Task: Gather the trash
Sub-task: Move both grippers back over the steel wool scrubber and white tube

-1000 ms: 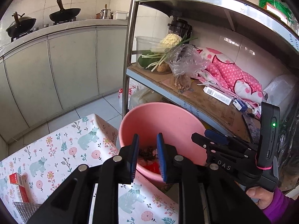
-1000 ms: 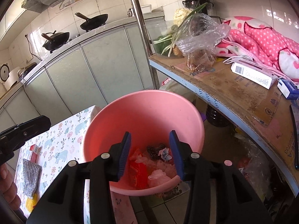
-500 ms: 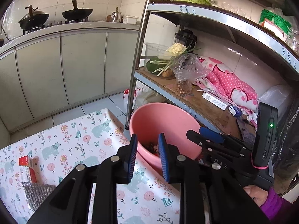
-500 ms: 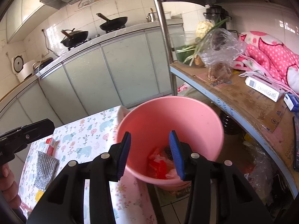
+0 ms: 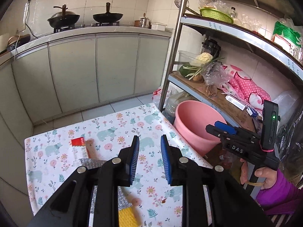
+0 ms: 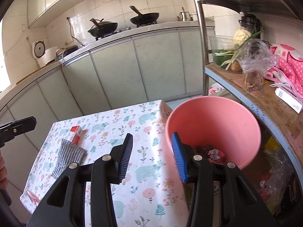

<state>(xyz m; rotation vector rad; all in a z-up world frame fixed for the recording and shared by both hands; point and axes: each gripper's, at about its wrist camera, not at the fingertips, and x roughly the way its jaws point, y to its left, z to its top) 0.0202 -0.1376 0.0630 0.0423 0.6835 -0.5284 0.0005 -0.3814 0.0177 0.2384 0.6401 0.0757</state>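
Note:
The pink bucket (image 5: 191,130) stands on the floor off the table's right edge, with dark and red trash (image 6: 210,151) in its bottom. My left gripper (image 5: 149,141) hovers open and empty above the floral tablecloth (image 5: 113,128). My right gripper (image 6: 151,138) is also open and empty, over the table edge beside the bucket (image 6: 214,109). A red and white box (image 5: 79,147) and a grey knitted cloth (image 6: 68,155) lie on the table's left part. The right gripper (image 5: 225,128) shows side-on in the left wrist view, held by a hand in a purple sleeve.
A metal shelf rack (image 5: 170,66) rises right behind the bucket, holding vegetables, a plastic bag (image 6: 255,56) and a pink dotted cloth. A yellow sponge (image 5: 126,217) lies under my left gripper. Grey cabinets (image 5: 94,66) with woks on top line the back wall.
Both grippers have drawn back from above the bucket and risen, ending over the table. The bucket now sits to the right in both views. The left jaws stand slightly wider.

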